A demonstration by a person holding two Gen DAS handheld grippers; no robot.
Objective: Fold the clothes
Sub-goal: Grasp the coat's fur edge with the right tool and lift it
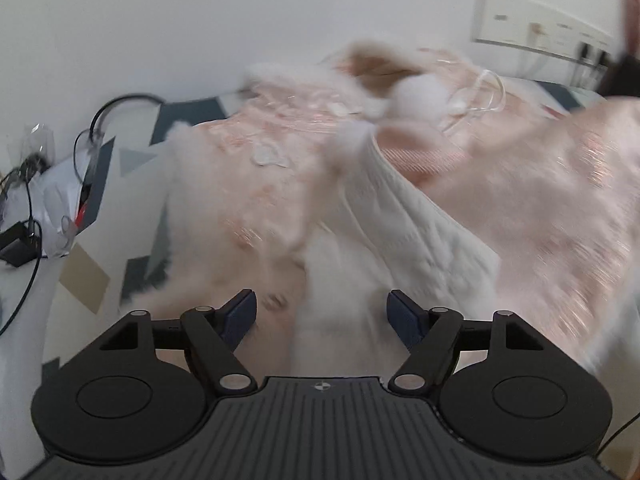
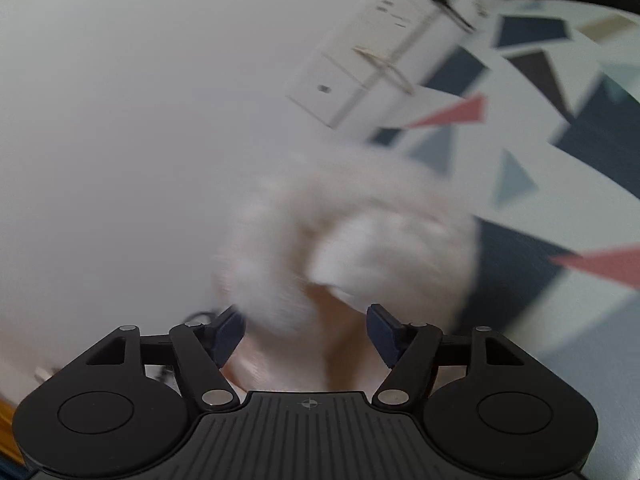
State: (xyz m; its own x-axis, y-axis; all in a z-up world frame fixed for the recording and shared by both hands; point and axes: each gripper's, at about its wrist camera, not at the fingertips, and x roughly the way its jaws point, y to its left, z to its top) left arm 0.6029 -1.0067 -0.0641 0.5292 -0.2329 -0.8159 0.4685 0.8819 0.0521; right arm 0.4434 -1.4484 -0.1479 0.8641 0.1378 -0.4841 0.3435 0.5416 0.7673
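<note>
A pale pink shiny garment [image 1: 248, 168] with white fluffy trim and a white quilted lining [image 1: 404, 232] lies spread on the patterned bed sheet [image 1: 136, 160]. A white pompom [image 1: 418, 94] sits near its collar. My left gripper [image 1: 322, 314] is open just above the garment's front, holding nothing. In the right wrist view, my right gripper [image 2: 306, 330] is open, with a blurred fluffy white and pink part of the garment [image 2: 352, 236] between and ahead of its jaws. The view is motion blurred.
Black cables and a small black box [image 1: 18, 244] lie with plastic wrapping at the bed's left edge. A white wall panel with sockets [image 1: 544, 28] is at the back right; it also shows in the right wrist view [image 2: 384, 48]. The sheet has dark blue and red triangles [image 2: 600, 264].
</note>
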